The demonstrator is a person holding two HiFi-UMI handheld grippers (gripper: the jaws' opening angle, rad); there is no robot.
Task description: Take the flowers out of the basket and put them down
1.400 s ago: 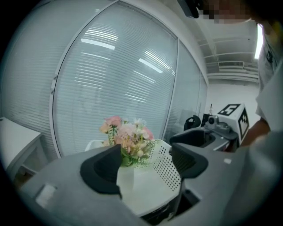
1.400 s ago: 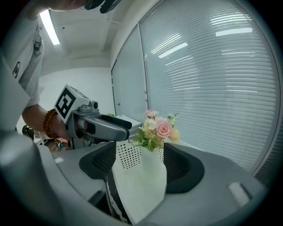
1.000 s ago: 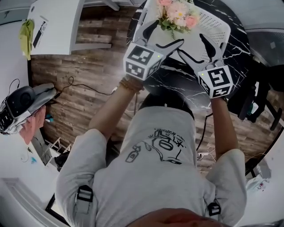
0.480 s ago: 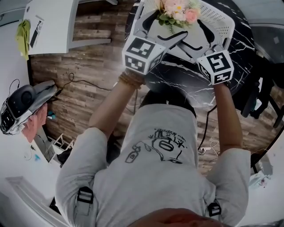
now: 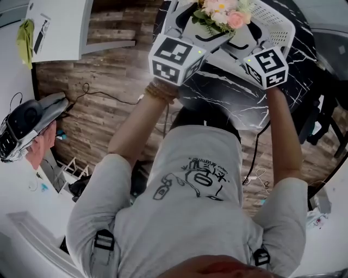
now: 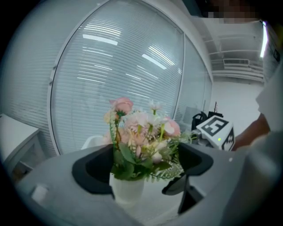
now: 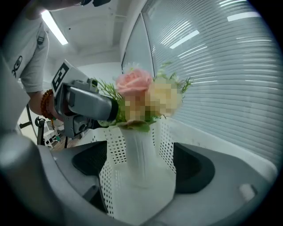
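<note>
Pink flowers [image 6: 141,137] (white-potted) are kept in the basket [image 5: 272,21] on the desk [image 5: 228,98]. Jaws have just been spread wide, nothing gripped: the pot [image 6: 127,187] is flanked by the left gripper [image 6: 143,167], seemingly the basket's corner by the right gripper [image 7: 141,167].

Pink, perhaps cream flowers [image 5: 220,13]; white basket [image 5: 276,20]

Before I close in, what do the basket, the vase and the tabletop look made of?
Basket: white rigid plastic, likely, from its regular punched holes.
Vase: smooth matte white, ceramic or plastic; can't tell.
Tabletop: glossy black with white veins, marble or marble-look.
</note>
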